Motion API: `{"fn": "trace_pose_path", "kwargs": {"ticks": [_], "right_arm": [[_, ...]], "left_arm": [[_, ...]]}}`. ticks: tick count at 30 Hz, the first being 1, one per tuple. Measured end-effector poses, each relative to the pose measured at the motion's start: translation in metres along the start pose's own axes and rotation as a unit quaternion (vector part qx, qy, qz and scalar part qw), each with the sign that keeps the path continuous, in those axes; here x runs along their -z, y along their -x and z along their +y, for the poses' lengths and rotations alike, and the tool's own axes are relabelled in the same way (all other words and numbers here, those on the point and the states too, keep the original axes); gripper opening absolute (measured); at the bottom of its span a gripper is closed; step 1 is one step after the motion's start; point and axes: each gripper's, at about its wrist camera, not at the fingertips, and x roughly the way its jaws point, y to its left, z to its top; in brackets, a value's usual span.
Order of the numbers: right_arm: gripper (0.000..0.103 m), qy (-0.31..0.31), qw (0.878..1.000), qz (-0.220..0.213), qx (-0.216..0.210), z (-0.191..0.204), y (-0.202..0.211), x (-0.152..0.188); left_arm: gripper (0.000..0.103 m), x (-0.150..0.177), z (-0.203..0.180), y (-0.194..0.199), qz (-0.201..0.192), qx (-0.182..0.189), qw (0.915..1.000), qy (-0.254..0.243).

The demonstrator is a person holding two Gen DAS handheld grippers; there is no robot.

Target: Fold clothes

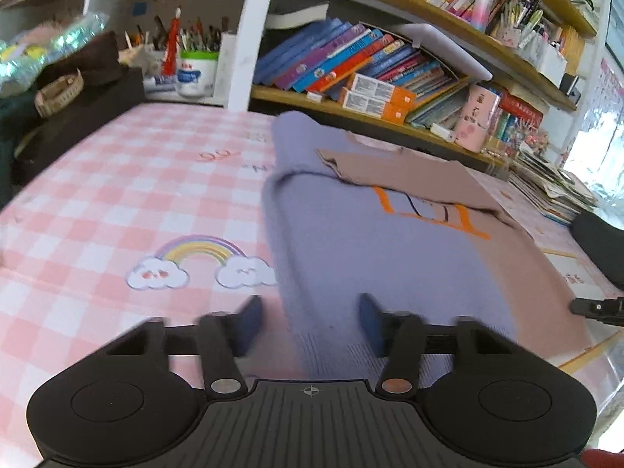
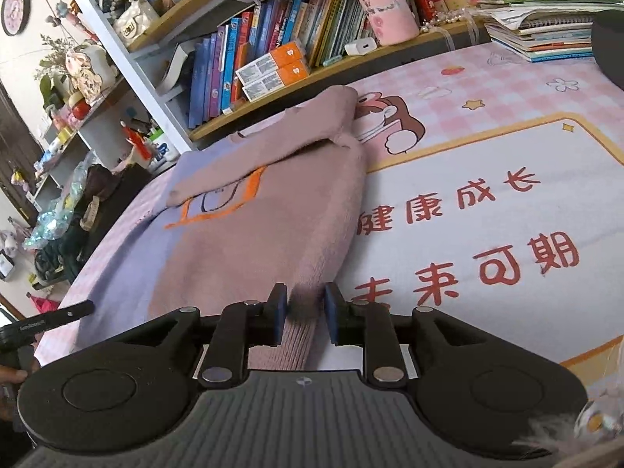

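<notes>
On the pink checked mat [image 1: 117, 195], one two-tone sweater [image 2: 249, 234], two tongs: left [image 1: 308, 321], right [image 2: 306, 310].

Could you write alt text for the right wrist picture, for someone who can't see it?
The right gripper straddles the ribbed hem of a pink and purple sweater lying on a pink checked table mat. Bookshelves stand behind.

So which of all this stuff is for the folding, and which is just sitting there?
For the folding:
- sweater, purple and pink, sleeves already folded in
- left gripper, open over the purple hem
- right gripper, closing around the pink hem

Just sitting there:
- books on the shelf
- orange boxes
- pink cup
- pen pot
- small basket
- checked table mat
</notes>
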Motion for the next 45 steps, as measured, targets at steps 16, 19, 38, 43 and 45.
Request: {"fn": "trace_pose_path", "kwargs": {"ticks": [16, 19, 38, 43, 45], "right_arm": [[0.012, 0.007, 0.999, -0.020, -0.036, 0.017, -0.007, -0.009], [0.015, -0.003, 0.999, -0.005, -0.035, 0.011, -0.011, -0.005], [0.007, -0.044, 0.988, 0.013, -0.148, -0.009, 0.024, 0.010], [0.007, -0.060, 0.978, 0.011, -0.198, -0.012, 0.064, 0.022], [0.007, -0.077, 0.969, -0.001, -0.235, -0.016, 0.081, 0.027]], "left_arm": [[0.007, -0.002, 0.009, 0.003, -0.012, 0.066, 0.9969, 0.041], [0.008, 0.002, 0.016, -0.001, 0.003, 0.062, 0.9970, 0.047], [0.005, 0.014, 0.040, 0.017, 0.047, 0.147, 0.9810, 0.117], [0.005, 0.027, 0.035, 0.061, 0.044, 0.191, 0.9732, 0.120], [0.005, 0.029, 0.036, 0.078, 0.029, 0.216, 0.9666, 0.135]]}}
